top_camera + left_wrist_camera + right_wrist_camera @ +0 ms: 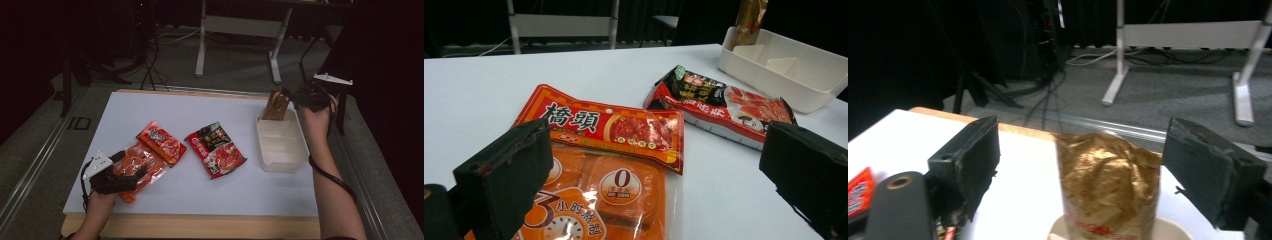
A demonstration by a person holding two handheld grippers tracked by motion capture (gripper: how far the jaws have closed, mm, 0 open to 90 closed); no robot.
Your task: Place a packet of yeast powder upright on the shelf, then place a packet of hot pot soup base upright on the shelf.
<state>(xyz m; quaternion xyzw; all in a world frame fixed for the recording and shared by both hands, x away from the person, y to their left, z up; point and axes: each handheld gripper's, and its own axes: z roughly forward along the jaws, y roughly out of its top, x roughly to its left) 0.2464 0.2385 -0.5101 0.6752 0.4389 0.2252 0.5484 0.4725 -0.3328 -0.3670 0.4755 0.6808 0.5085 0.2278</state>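
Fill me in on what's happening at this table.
A person is sorting food packets into a white divided bin. The right gripper stands open around a gold packet that sits upright in the bin's far compartment, with neither pad pressing on it. The left gripper hovers open over an orange packet, which lies partly under a red packet. A red-and-black packet lies in the middle of the table.

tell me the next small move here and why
Probably close the left tool on the orange packet. Its jaws stand open over that packet, and the gold pouch already stands in the white bin, with the right tool open around it.
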